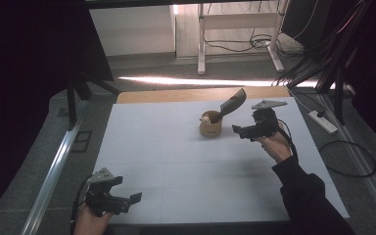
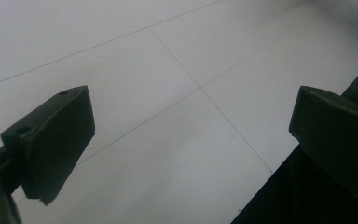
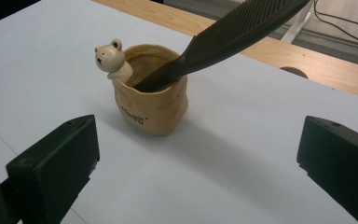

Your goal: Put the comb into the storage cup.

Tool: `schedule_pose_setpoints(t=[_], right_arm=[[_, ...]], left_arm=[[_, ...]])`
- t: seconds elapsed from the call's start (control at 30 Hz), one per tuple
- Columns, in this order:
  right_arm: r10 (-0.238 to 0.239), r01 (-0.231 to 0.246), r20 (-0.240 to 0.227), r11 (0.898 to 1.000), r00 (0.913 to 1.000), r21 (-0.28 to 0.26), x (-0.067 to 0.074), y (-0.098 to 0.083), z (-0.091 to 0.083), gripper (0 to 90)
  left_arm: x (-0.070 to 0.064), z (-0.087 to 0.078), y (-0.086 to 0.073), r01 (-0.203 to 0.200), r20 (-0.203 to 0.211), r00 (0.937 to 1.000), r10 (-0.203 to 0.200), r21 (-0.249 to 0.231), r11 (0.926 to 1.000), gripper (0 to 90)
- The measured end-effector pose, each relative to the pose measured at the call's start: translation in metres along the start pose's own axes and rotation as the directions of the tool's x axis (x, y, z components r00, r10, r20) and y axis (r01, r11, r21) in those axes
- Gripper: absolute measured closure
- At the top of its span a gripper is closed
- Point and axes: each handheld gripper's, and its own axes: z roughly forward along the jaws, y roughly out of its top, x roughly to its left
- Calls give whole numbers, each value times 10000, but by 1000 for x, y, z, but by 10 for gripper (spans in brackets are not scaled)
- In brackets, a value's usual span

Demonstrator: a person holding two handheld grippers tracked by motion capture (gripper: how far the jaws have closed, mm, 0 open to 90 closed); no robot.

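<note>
A tan sack-shaped cup [image 1: 210,127] [image 3: 151,100] stands on the white table [image 1: 176,156], right of centre toward the back. A small bear figure [image 3: 109,56] peeks over its rim. A black comb [image 1: 232,104] [image 3: 228,35] stands in the cup, handle down, and leans to the right. My right gripper [image 1: 242,132] [image 3: 200,140] hovers just right of the cup, open and pointing at it, with nothing between the jaws. My left gripper [image 1: 127,190] [image 2: 193,116] is open and holds nothing, low over the front left corner of the table.
A wooden board [image 1: 196,94] runs along the table's far edge. On the floor to the right lie a power strip [image 1: 323,121] and looped cables [image 1: 347,159]. Metal rails [image 1: 54,171] flank the table. The front edge [image 2: 261,186] is right by the left gripper.
</note>
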Motion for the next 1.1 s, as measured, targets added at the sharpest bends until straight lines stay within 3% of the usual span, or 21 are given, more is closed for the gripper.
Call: schedule_pose_setpoints(t=[1.1], right_arm=[[-296,295,-456,9996,9985,-32,13,-16,-30,0]], left_arm=[[1,0,0,21,18,10000,-21,-34,10000,10]])
